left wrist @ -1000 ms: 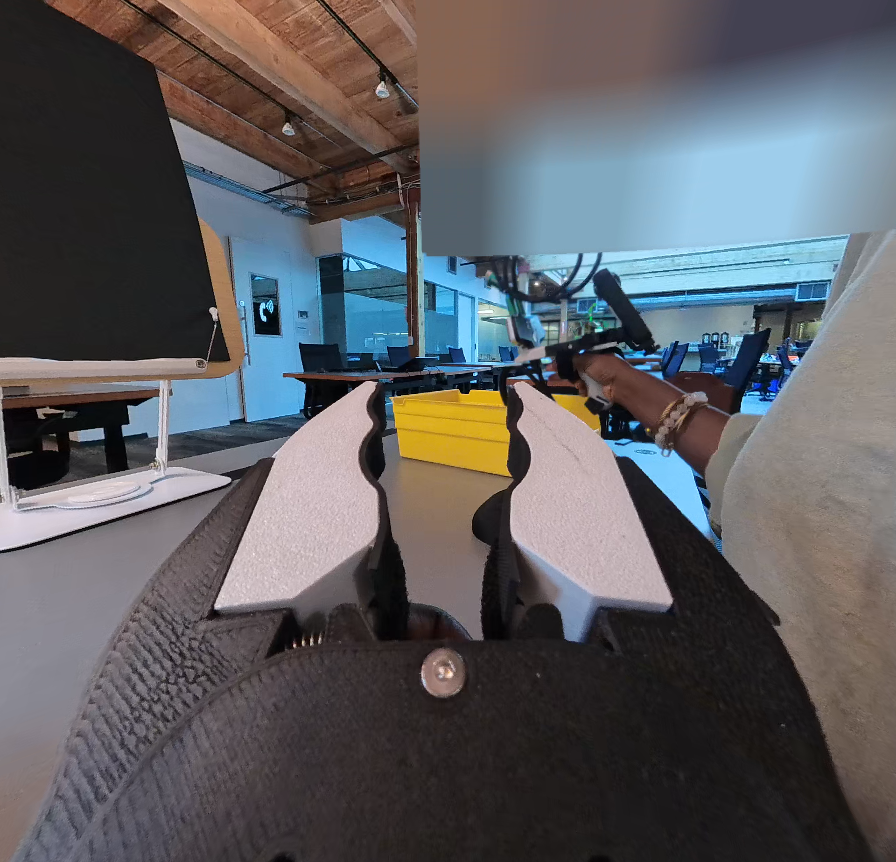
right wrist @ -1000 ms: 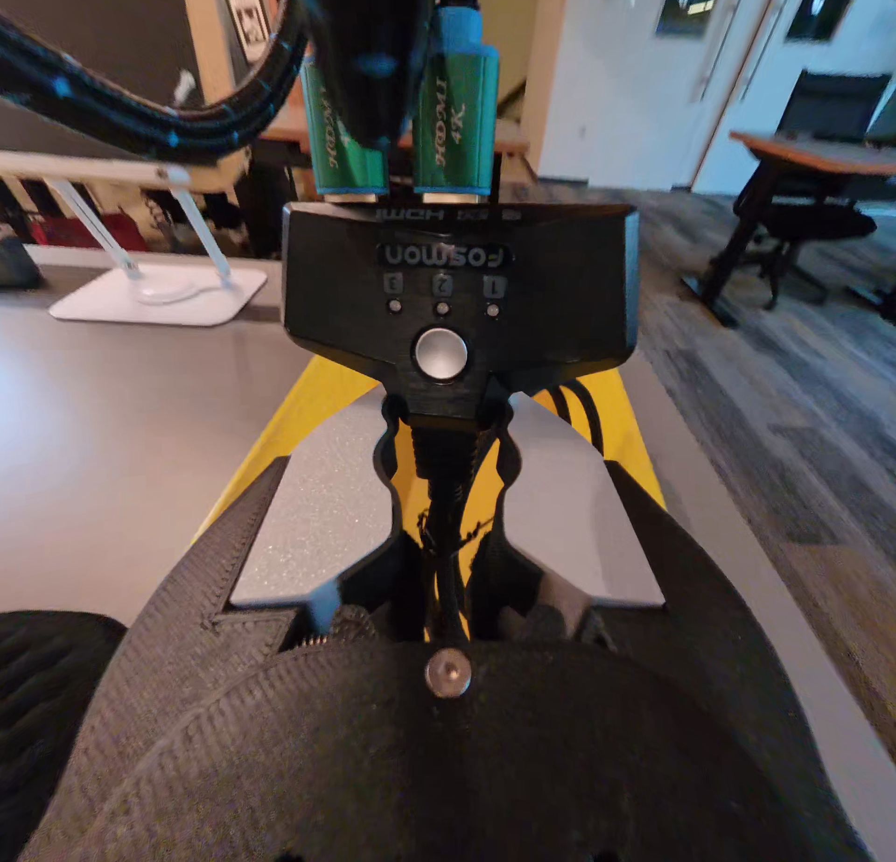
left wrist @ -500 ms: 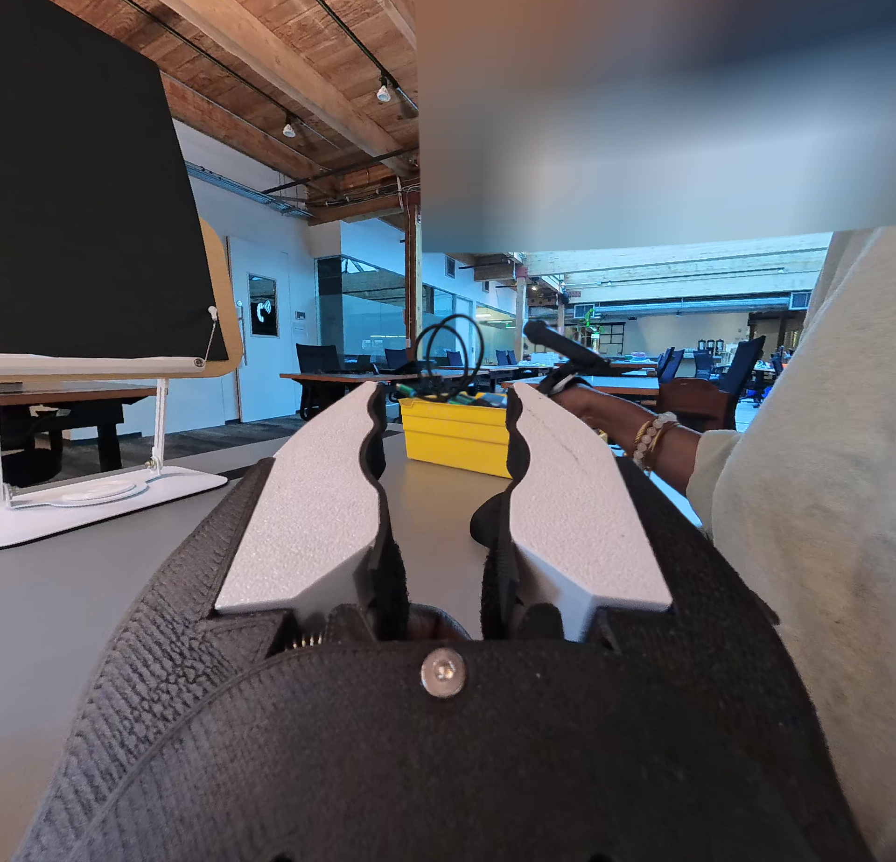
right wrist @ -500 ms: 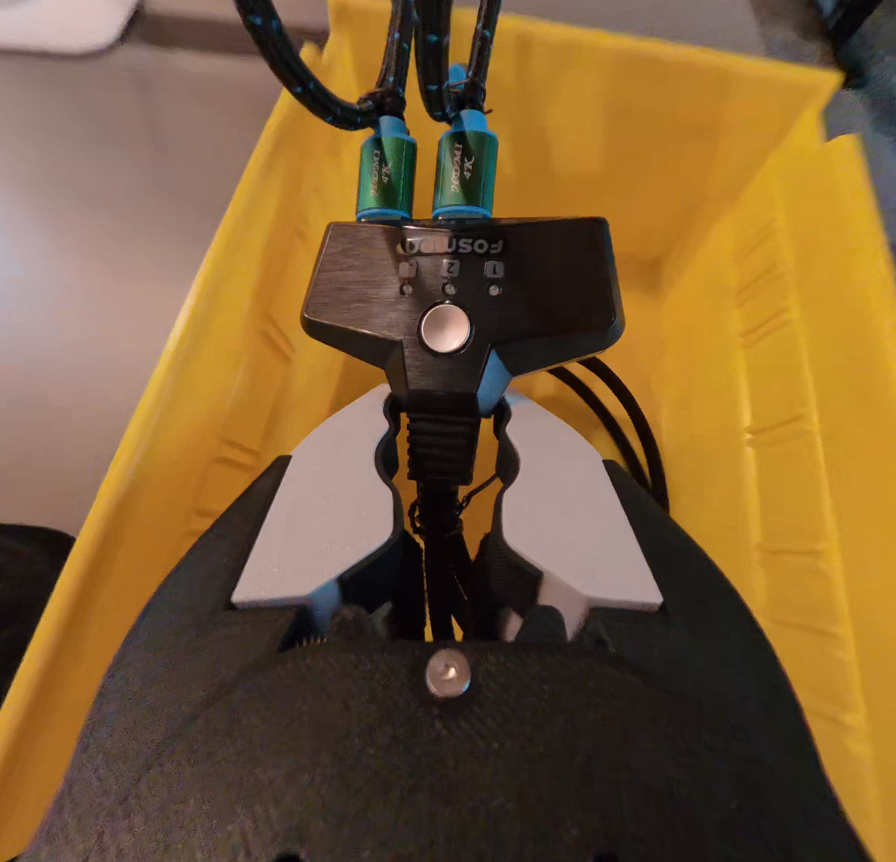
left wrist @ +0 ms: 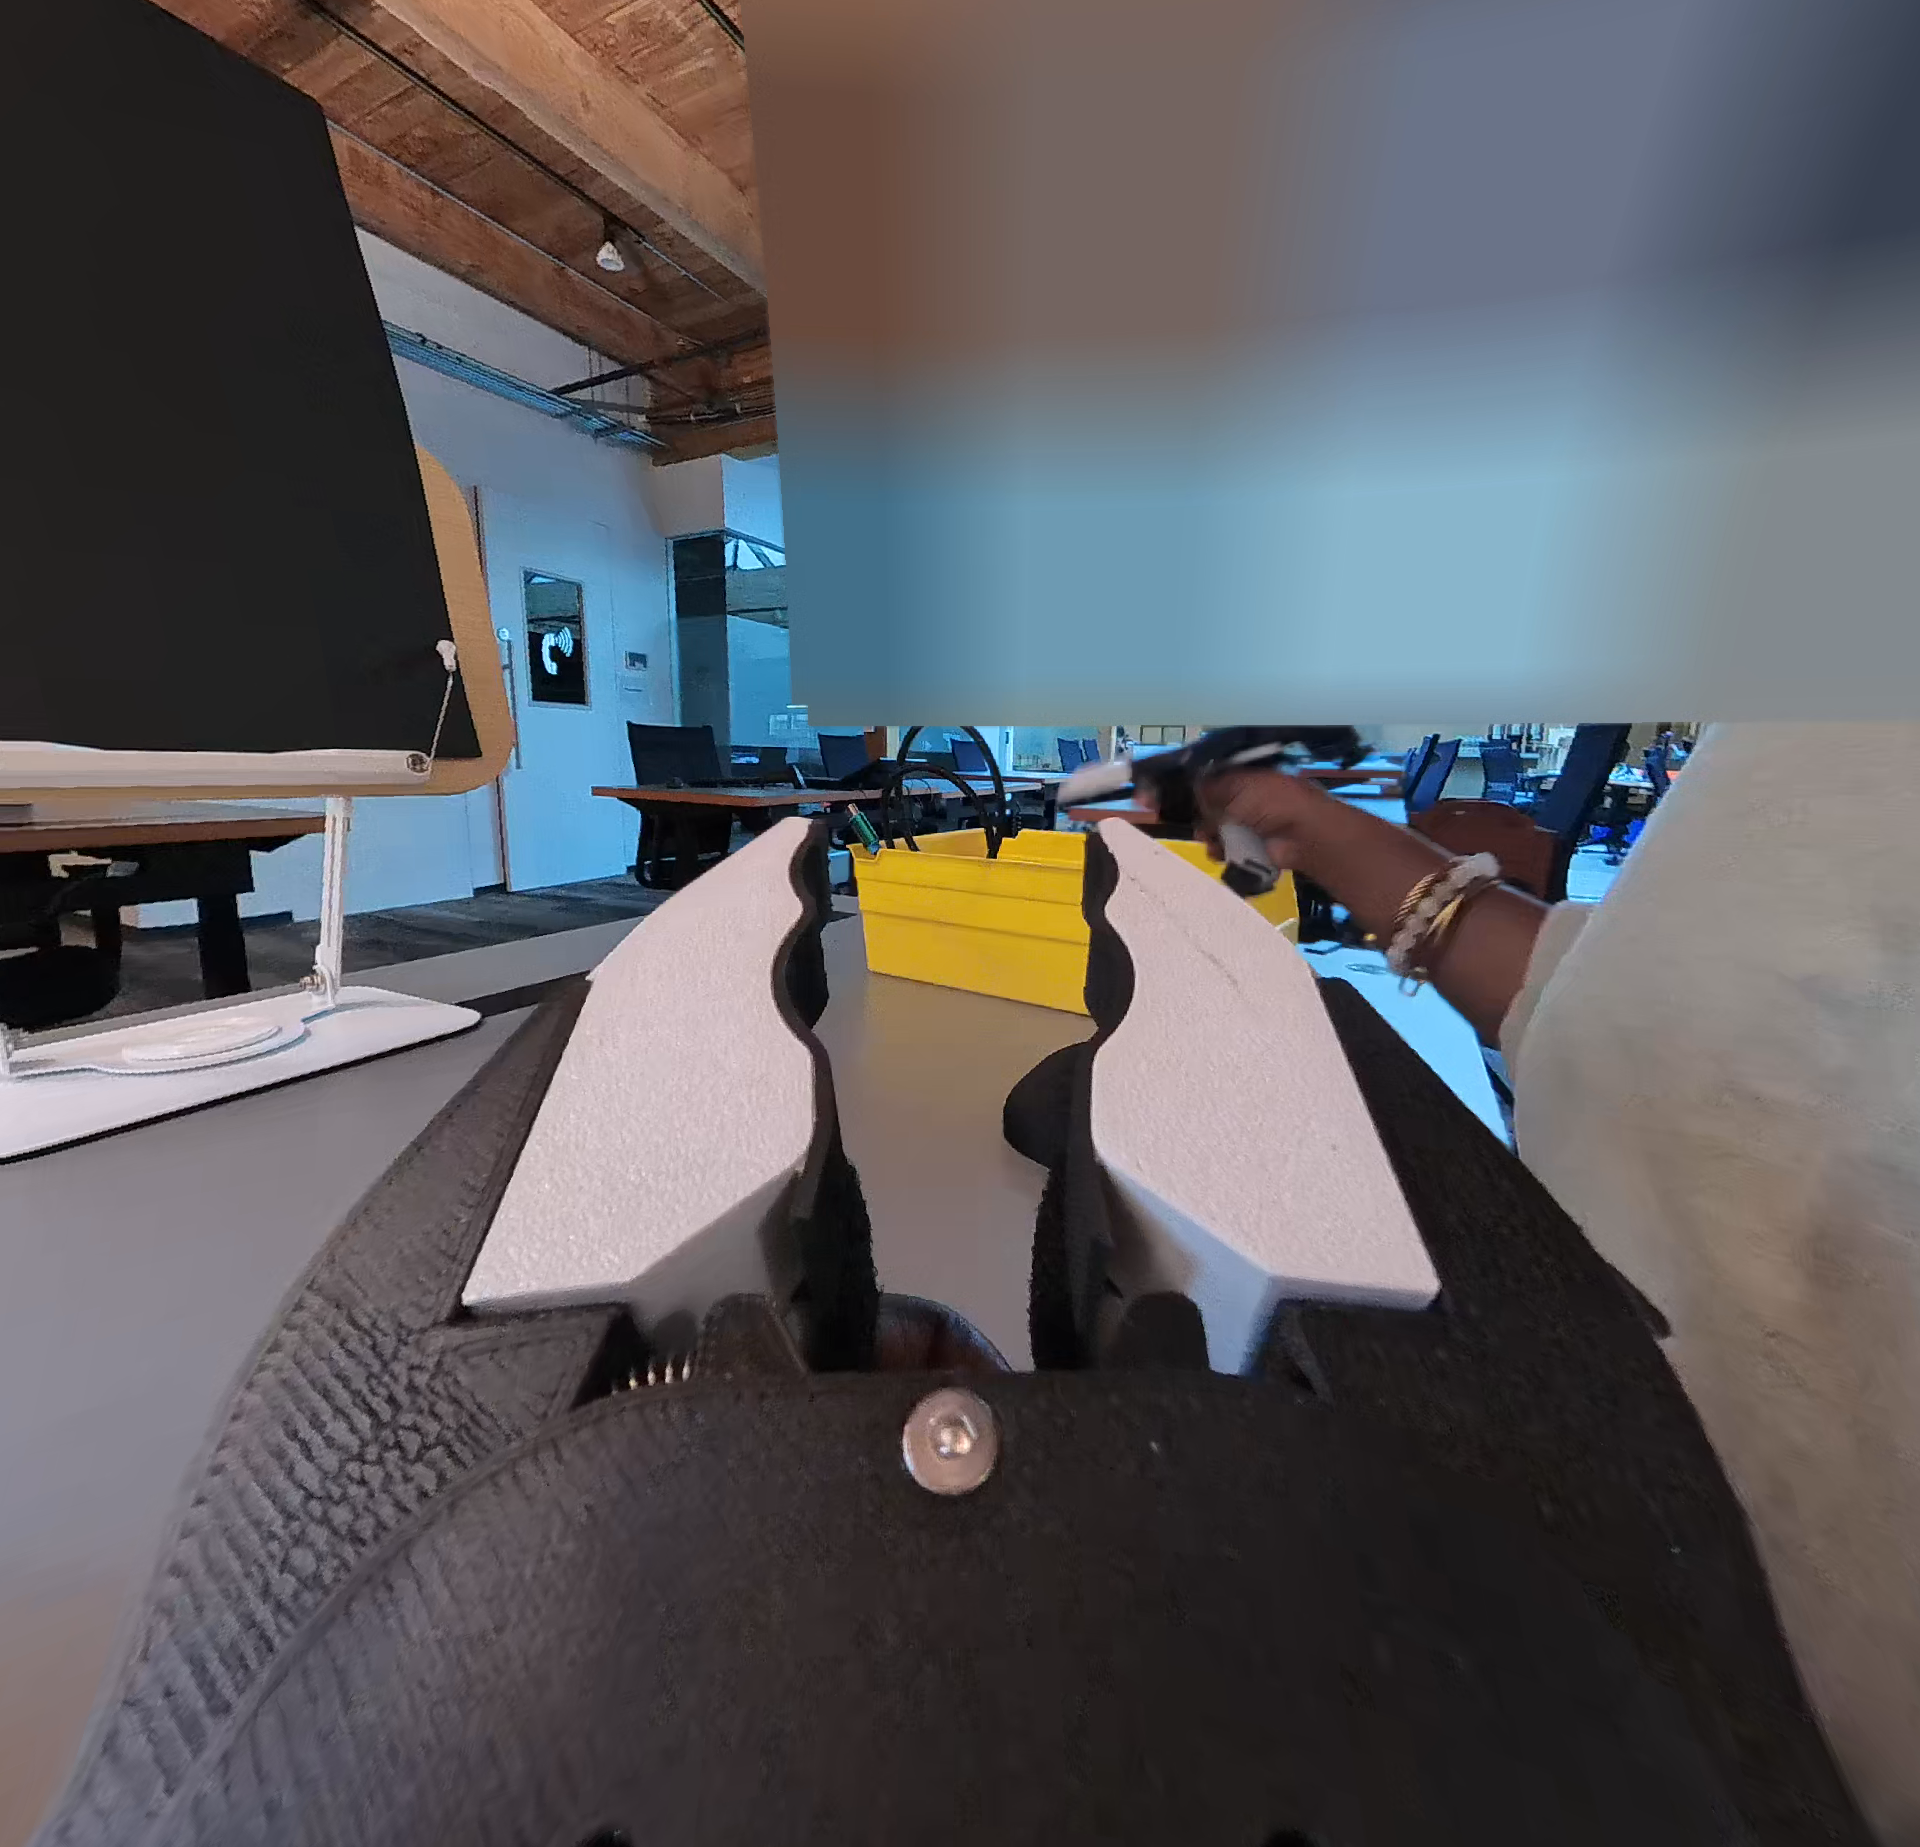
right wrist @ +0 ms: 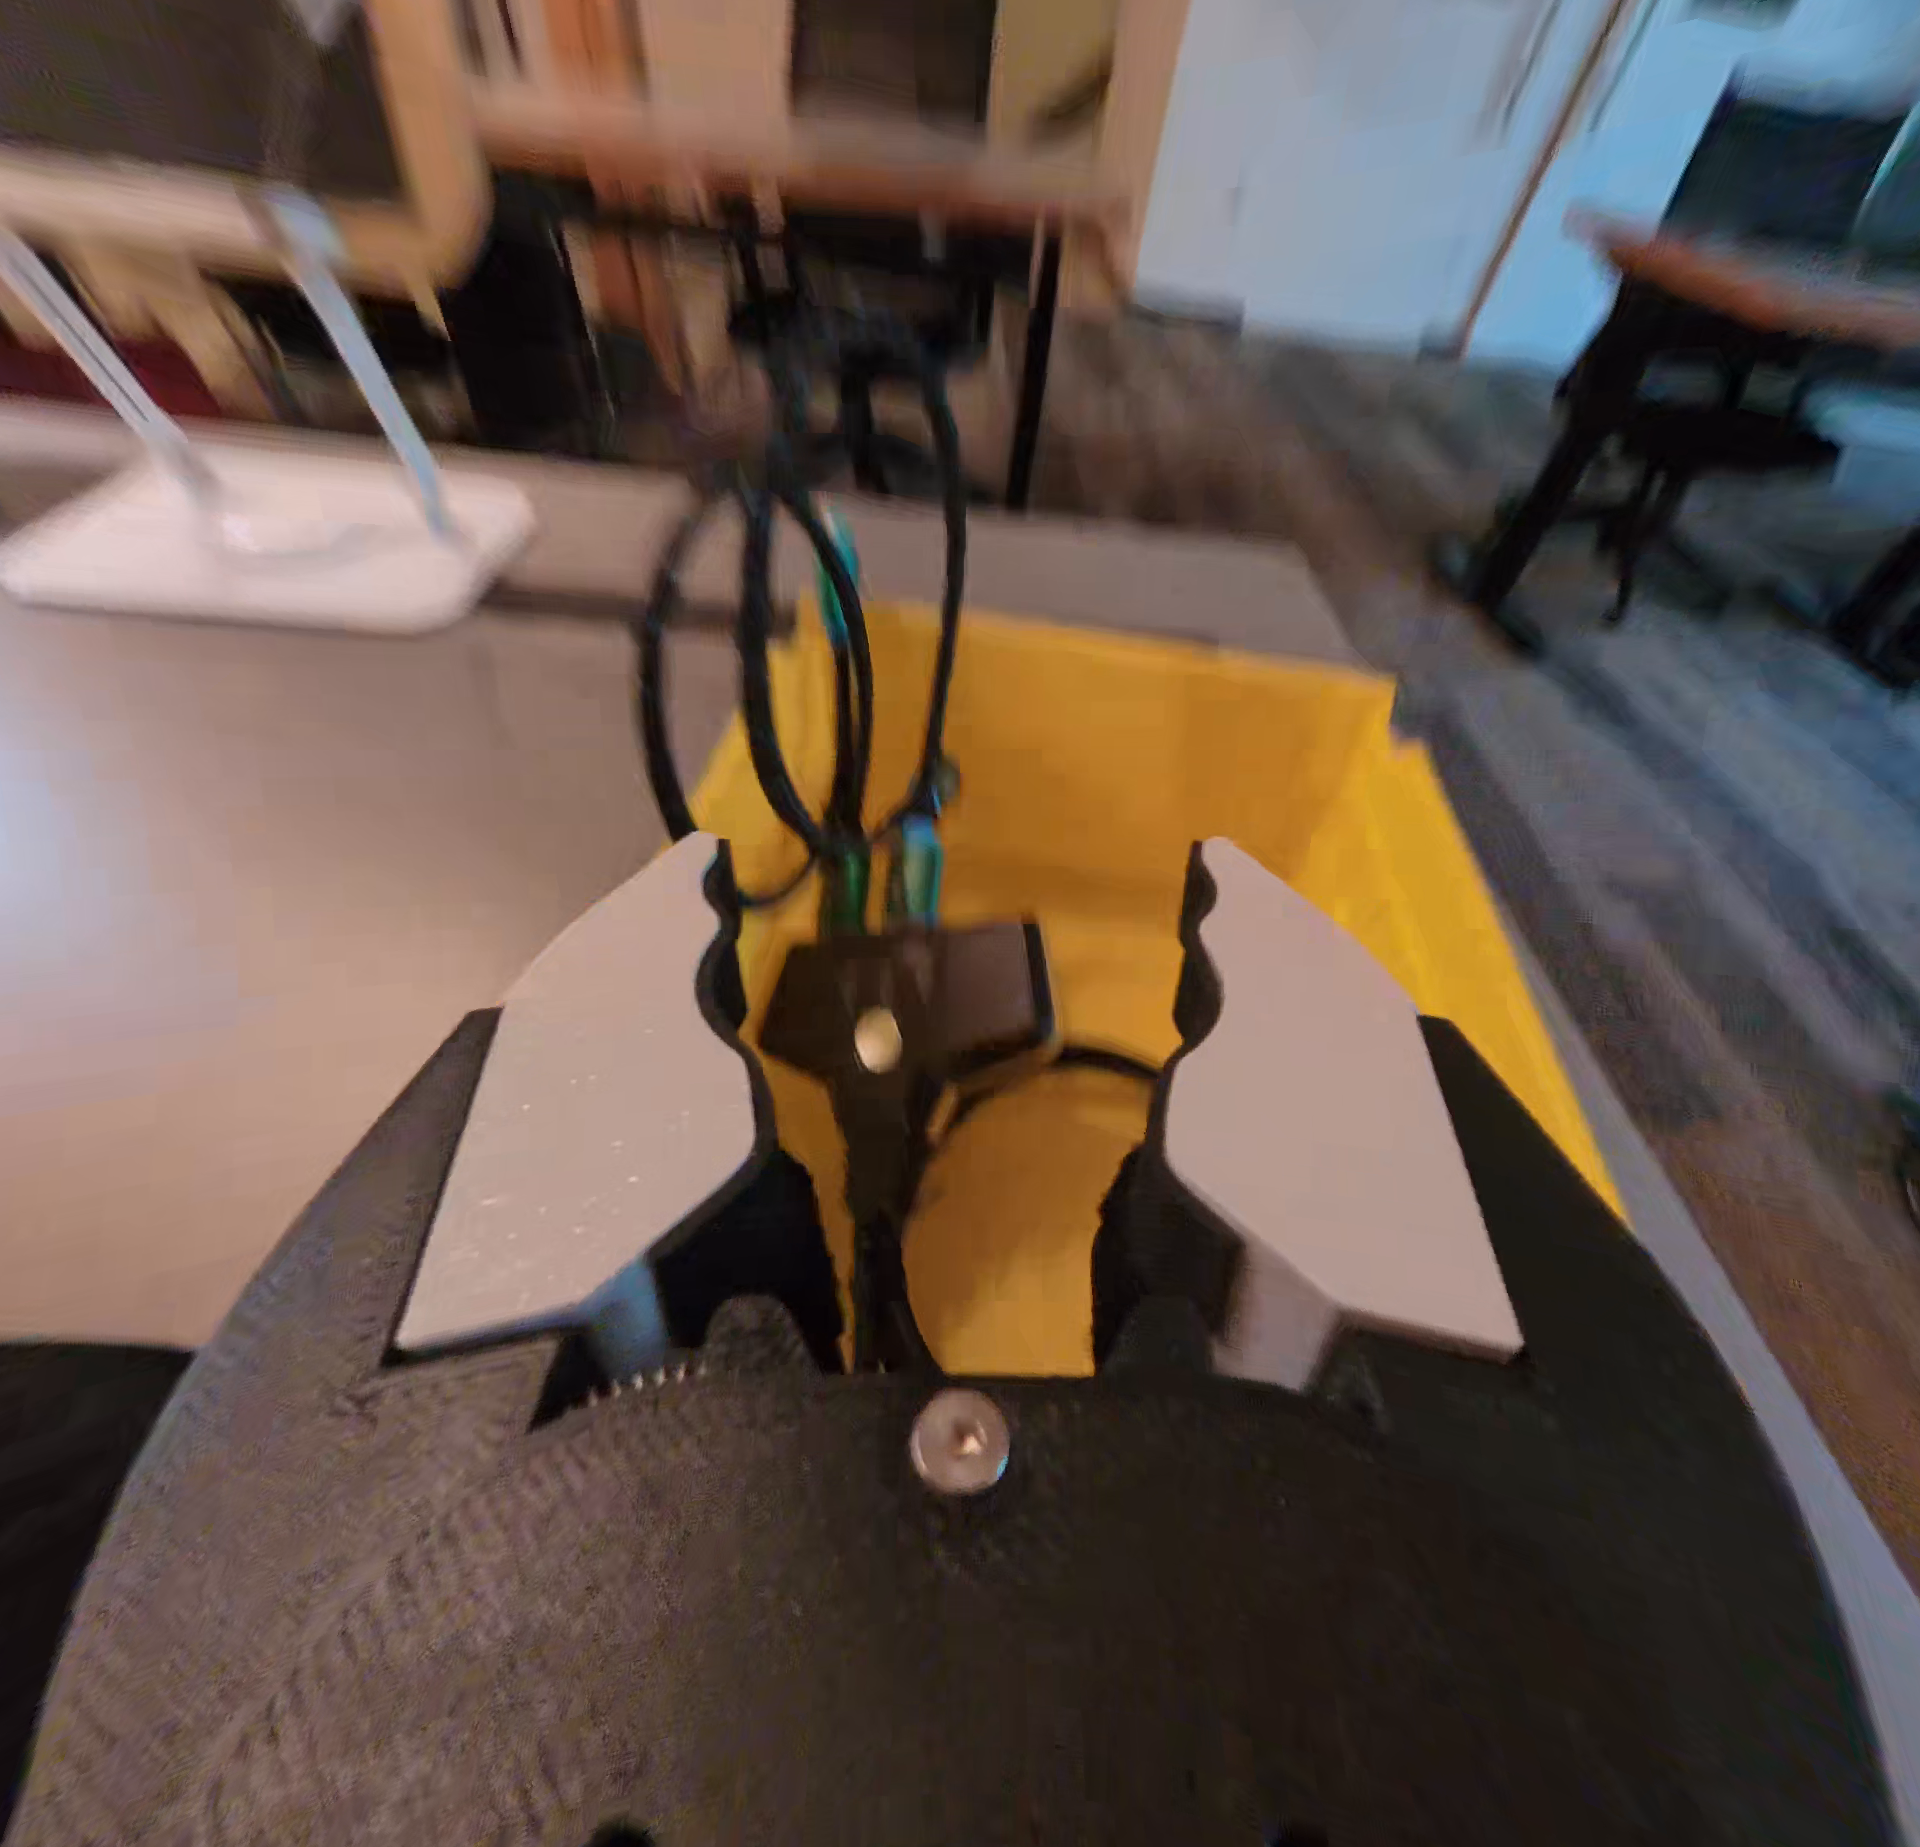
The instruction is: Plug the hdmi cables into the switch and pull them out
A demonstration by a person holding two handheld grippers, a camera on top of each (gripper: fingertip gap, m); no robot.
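The black switch [right wrist: 904,997] lies inside the yellow bin [right wrist: 1195,758], just ahead of the right gripper [right wrist: 956,924] and a little below it. Two cables [right wrist: 852,675] with green plugs sit in the far edge of the switch, and they loop up high above the bin. The switch's own thin black cord runs back between the two gray fingers [right wrist: 603,1101]. The right gripper's fingers are spread wide apart and hold nothing. The picture here is blurry, so small parts are hard to see.

The bin sits on a gray table [right wrist: 260,862]. Far off to the left of the right gripper stands a white stand [right wrist: 260,550].

The left gripper [left wrist: 956,924] is low over the table [left wrist: 208,1278]. Its fingers have a gap between them and hold nothing. Straight ahead of it, well apart, is the yellow bin [left wrist: 966,935] with cable loops [left wrist: 940,789] sticking up out of it. To its right, a person's hand [left wrist: 1278,831] holds the other gripper above the bin. To its left is the white stand [left wrist: 239,1039] with a black board [left wrist: 187,426] on it.
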